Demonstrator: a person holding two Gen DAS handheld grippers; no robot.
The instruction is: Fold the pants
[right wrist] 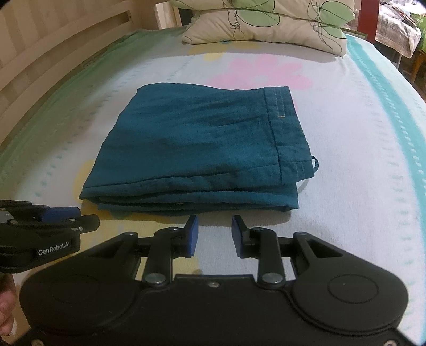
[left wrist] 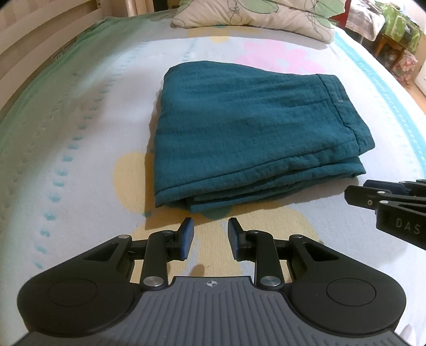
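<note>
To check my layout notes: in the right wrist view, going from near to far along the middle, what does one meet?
Right tool → pants → pink flower print on the sheet → pillows

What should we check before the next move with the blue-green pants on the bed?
1. Teal pants folded into a stacked rectangle: ok.
2. Edges lined up: mostly ok; a small loop sticks out by the waistband.
3. Left tool open and empty: ok.
4. Right tool open and empty: ok.
5. Both tools apart from the cloth: ok.
6. Pants lying flat on the bedsheet: ok.
</note>
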